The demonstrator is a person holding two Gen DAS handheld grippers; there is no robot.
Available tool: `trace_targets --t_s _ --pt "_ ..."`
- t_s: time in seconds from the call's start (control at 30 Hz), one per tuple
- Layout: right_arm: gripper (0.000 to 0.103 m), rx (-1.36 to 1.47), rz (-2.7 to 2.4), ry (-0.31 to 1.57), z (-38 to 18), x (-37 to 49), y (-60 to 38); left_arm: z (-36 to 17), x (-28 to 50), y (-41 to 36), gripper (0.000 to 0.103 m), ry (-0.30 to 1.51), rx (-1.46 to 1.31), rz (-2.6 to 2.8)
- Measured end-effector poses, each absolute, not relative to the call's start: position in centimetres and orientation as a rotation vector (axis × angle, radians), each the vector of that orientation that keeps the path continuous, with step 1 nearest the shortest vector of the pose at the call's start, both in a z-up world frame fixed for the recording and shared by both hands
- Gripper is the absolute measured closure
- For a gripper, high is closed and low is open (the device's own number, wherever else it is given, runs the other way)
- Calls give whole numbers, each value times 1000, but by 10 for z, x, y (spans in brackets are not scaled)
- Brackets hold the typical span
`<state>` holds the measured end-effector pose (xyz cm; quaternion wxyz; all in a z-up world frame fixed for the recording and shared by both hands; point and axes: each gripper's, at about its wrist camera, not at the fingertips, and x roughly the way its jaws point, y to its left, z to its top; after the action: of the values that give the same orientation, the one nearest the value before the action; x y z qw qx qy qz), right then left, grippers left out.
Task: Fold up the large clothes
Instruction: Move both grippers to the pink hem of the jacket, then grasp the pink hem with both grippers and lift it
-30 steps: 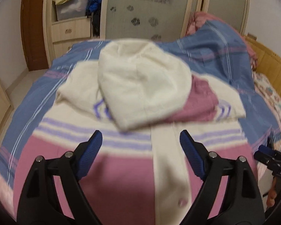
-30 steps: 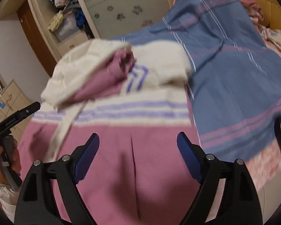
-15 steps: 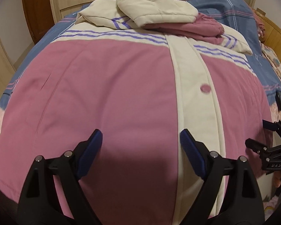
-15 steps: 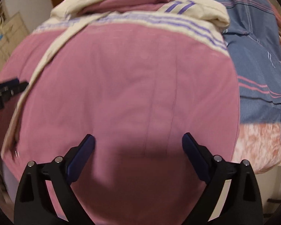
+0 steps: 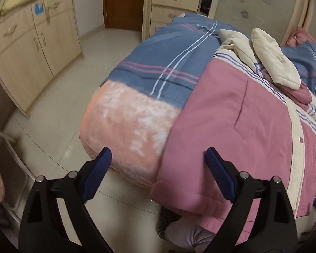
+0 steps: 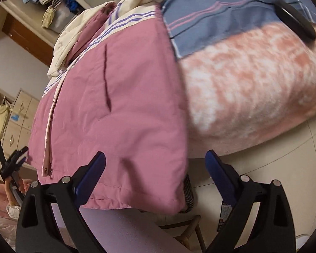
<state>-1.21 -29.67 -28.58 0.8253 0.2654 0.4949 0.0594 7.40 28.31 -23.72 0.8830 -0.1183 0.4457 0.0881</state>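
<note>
**Pink jacket spread over the foot of the bed, both claws released**

The padded pink jacket with a cream button placket and purple-striped cream yoke (image 5: pixel 238 126) lies front-up across the foot of the bed, its hem hanging over the edge. Its cream hood (image 5: pixel 274 63) is folded down onto the chest, with a bunched pink sleeve (image 5: pixel 299 94) tucked beside it. A slanted pocket slit (image 6: pixel 106 80) shows on the front panel in the right wrist view.

The left gripper (image 5: pixel 158 172) hovers off the jacket's lower corner, its blue-padded fingers (image 5: pixel 97 175) spread wide and grasping nothing; one finger is over the floor side, the other over the pink hem. The right gripper (image 6: pixel 154 172) is likewise released, fingers (image 6: pixel 90 177) spread apart at the opposite lower corner of the hem, with no cloth between them. The left tool also shows at the far left edge of the right wrist view.

Under the jacket lies a blue plaid bedsheet with pink and white stripes (image 5: pixel 168 63), over a fuzzy peach-and-white blanket (image 5: pixel 128 126) draped down the bed's end. A black oval object (image 6: pixel 295 21) rests on the sheet. Beyond are pale wooden cabinets (image 5: pixel 31 48), a cream wardrobe with drawers (image 5: pixel 170 6), and a glossy tiled floor (image 5: pixel 58 105).
</note>
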Motion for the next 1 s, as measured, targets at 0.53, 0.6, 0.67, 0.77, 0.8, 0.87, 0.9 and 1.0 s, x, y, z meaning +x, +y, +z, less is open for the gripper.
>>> trace_targets --t_s 0.53,0.6,0.67,0.77,0.8,0.87,0.9,1.0 --pt "93 936 496 881 -264 2 -314 -220 69 276 88 921 -607 -180" --pt "94 950 527 793 -240 6 -323 -205 70 279 88 869 -655 -237" --pt "94 960 553 712 -216 10 -330 -191 72 284 88 811 -721 -301" --pt "94 952 572 615 -181 26 -340 -164 86 285 88 735 -750 -344" --pt "94 953 579 586 -170 35 -345 -156 91 284 88 720 -747 -353" --pt "94 970 584 550 -156 52 -359 -129 111 281 88 686 -725 -380" --pt "94 993 581 535 -149 70 -365 -115 124 279 88 673 -715 -385" --pt "94 1068 560 508 -130 124 -381 -75 174 266 88 657 -666 -403"
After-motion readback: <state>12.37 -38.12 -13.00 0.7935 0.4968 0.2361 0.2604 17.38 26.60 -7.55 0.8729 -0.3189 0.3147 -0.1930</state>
